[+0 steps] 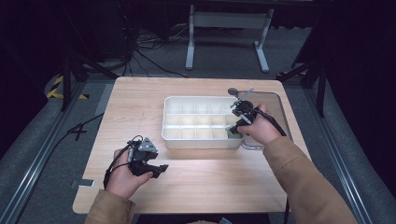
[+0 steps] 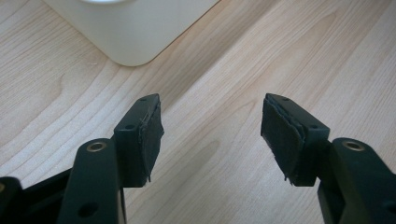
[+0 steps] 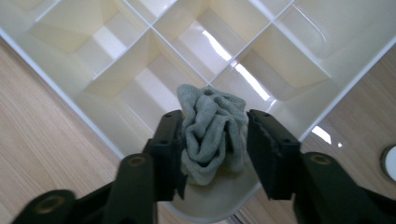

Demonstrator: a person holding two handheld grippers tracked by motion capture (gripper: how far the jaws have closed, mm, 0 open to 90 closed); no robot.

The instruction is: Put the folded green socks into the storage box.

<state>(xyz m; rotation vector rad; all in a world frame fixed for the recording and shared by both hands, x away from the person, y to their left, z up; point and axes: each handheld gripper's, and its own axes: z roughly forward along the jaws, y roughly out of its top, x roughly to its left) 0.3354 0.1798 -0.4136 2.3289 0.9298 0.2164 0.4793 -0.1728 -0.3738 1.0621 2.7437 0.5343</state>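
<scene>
- Divided tray (image 1: pixel 173 133): white, glossy cream inside
- Crumpled cloth (image 3: pixel 212 128): muted grey-green
- Table (image 1: pixel 210 177): pale wood grain with light streaks
- Both grippers' jaws: matt black
- Sleeve (image 1: pixel 303 177): tan brown

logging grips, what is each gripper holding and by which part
The right gripper has a bunched grey cloth between its pads, flanked at mid-height over the tray; whether they press it cannot be told. The left gripper holds nothing.
</scene>
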